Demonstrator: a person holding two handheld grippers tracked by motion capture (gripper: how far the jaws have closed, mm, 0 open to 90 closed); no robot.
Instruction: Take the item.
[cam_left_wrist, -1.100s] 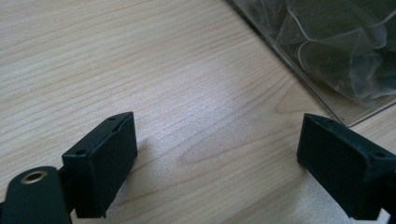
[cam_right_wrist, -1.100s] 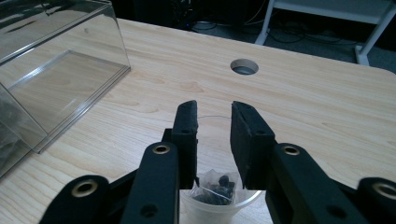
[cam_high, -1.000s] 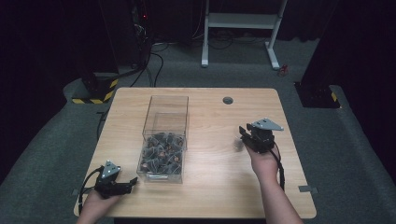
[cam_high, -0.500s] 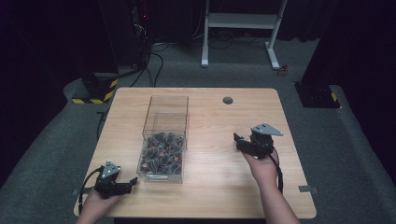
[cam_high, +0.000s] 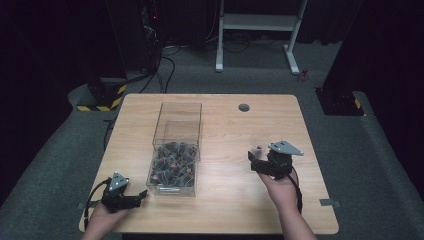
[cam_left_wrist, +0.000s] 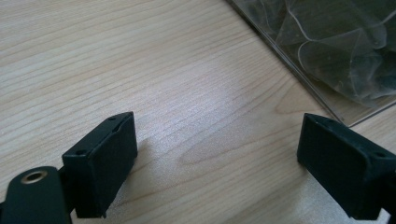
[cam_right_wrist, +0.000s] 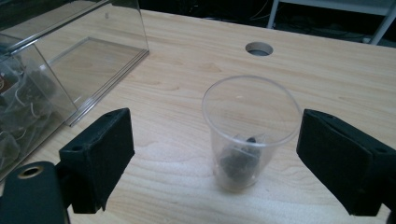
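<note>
The cup (cam_right_wrist: 250, 135) stands upright on the bench (cam_high: 225, 130), right of the box (cam_high: 175, 150), between the right tongs (cam_right_wrist: 215, 158), just opened wide. Left tongs (cam_left_wrist: 219, 168) wide, empty.

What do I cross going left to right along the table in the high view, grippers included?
Left gripper → clear plastic box of small wrapped pieces → cable hole in the tabletop → clear cup → right gripper, jaws just opened, cup standing free between them.

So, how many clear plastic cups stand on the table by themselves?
1: the clear cup stands upright on the table between the open right tongs. More may be hidden inside the clear box.
</note>
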